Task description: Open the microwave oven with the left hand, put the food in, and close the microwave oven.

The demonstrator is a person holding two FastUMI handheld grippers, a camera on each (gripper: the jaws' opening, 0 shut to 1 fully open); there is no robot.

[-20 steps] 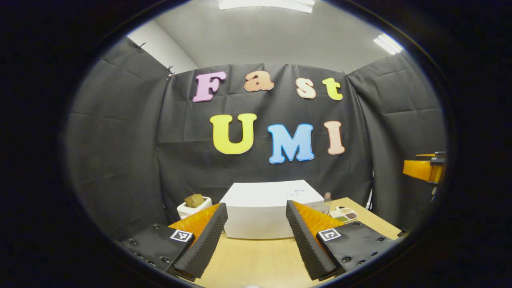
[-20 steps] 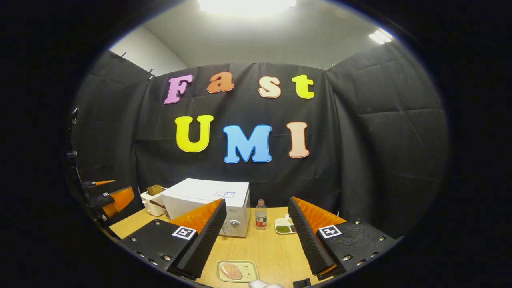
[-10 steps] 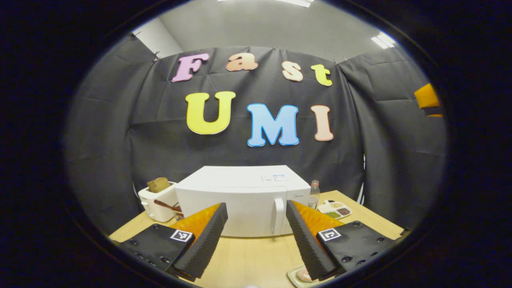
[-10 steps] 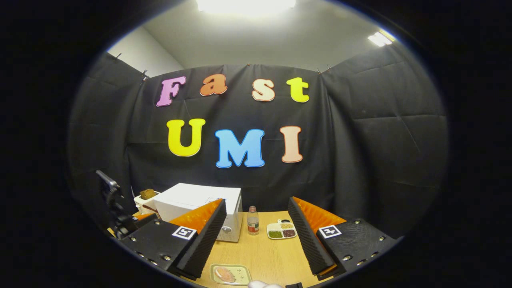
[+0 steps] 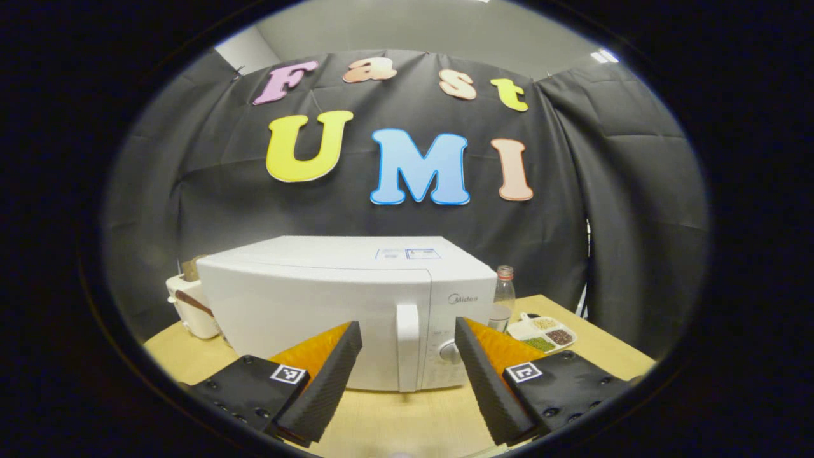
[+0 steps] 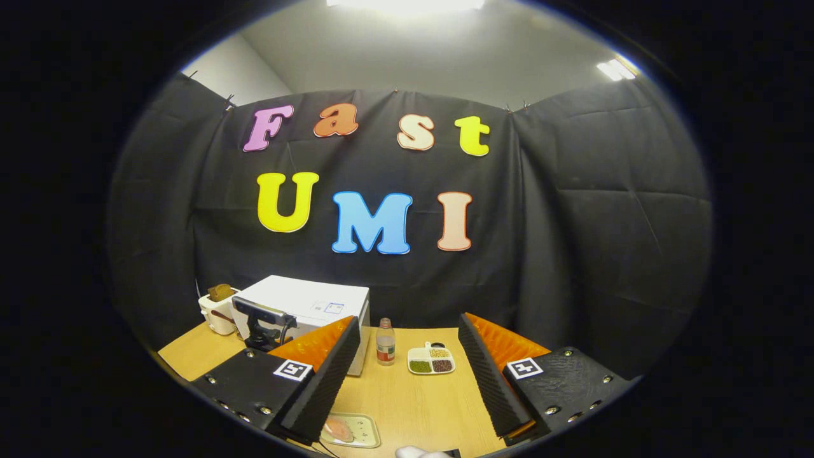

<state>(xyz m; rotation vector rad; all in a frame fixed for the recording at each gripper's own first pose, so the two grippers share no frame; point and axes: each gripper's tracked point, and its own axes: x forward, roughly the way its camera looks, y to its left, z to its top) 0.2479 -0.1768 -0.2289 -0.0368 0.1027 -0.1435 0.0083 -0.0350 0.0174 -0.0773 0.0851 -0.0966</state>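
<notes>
Scene: the white microwave oven (image 5: 346,305) stands shut on the wooden table (image 5: 407,420).
Left gripper (image 5: 407,362): spread wide, empty, lined up on the door handle (image 5: 407,346).
Right gripper (image 6: 407,369): released, above the food tray (image 6: 350,430).
Advice: straddle the handle squarely, clamp, pull along the door's arc.

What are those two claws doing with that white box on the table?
That white box is a microwave oven, and its door is shut. A person holds a claw in each hand. The left claw is open, right in front of the door handle, not touching it. The right claw is open too, holding nothing, above the table. The food waits on a small tray near it. A bottle and a snack dish stand beside the oven.
</notes>
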